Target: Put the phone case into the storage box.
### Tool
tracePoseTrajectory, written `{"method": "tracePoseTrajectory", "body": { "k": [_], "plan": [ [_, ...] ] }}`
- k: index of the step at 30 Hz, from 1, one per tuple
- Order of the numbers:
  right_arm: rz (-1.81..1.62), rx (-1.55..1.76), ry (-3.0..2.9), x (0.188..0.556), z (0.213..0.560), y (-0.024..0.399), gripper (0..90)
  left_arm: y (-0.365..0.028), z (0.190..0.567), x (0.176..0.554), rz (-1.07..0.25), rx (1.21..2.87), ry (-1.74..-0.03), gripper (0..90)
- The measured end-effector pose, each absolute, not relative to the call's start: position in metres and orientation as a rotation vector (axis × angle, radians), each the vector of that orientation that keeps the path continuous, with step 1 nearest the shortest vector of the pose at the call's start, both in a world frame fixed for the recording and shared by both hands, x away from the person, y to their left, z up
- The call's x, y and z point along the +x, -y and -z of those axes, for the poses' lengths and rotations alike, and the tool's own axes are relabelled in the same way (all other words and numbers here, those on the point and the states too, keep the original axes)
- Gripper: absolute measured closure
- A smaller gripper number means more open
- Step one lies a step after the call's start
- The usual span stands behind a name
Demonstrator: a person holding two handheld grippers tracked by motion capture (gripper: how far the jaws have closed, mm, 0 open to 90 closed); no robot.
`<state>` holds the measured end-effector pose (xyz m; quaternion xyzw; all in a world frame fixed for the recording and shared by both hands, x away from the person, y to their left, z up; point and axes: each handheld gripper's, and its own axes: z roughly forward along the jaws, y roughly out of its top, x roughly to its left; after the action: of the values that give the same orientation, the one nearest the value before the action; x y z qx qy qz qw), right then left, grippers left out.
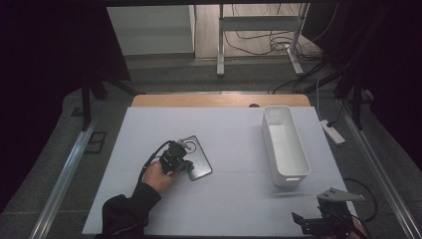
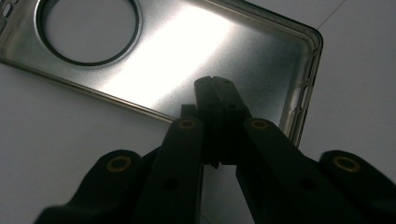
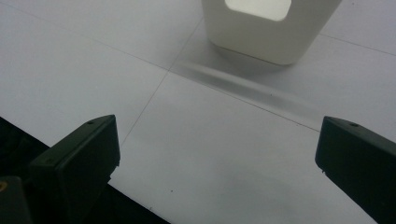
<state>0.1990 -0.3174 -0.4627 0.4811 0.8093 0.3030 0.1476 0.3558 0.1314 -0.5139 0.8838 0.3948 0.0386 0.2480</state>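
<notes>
My left claw (image 2: 215,88) pressed together, tips over the phone case (image 2: 187,51) | case flat mid-table (image 1: 149,129), left of white bin (image 1: 284,144) | my right claw (image 3: 217,154) spread at near right corner, pinching nothing

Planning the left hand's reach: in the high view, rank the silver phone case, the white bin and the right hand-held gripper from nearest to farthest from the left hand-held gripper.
1. Silver phone case: directly under the left hand-held gripper, centre-left.
2. White bin: right side of the mat.
3. Right hand-held gripper: bottom-right corner, near the mat's front edge.

Open mat btwn phone case (image 1: 198,158) & white bin (image 1: 285,144); bin blocks right.
</notes>
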Motion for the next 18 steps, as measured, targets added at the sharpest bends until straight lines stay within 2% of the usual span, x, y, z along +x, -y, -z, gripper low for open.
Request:
{"method": "tracePoseTrajectory", "body": {
  "k": [18],
  "plan": [
    [-0.875, 1.389, -2.325, 0.199, 0.463, 0.318, 0.3, -0.165, 0.515, 0.356, -0.154, 2.37, -1.171, 89.0]
  ]
}}
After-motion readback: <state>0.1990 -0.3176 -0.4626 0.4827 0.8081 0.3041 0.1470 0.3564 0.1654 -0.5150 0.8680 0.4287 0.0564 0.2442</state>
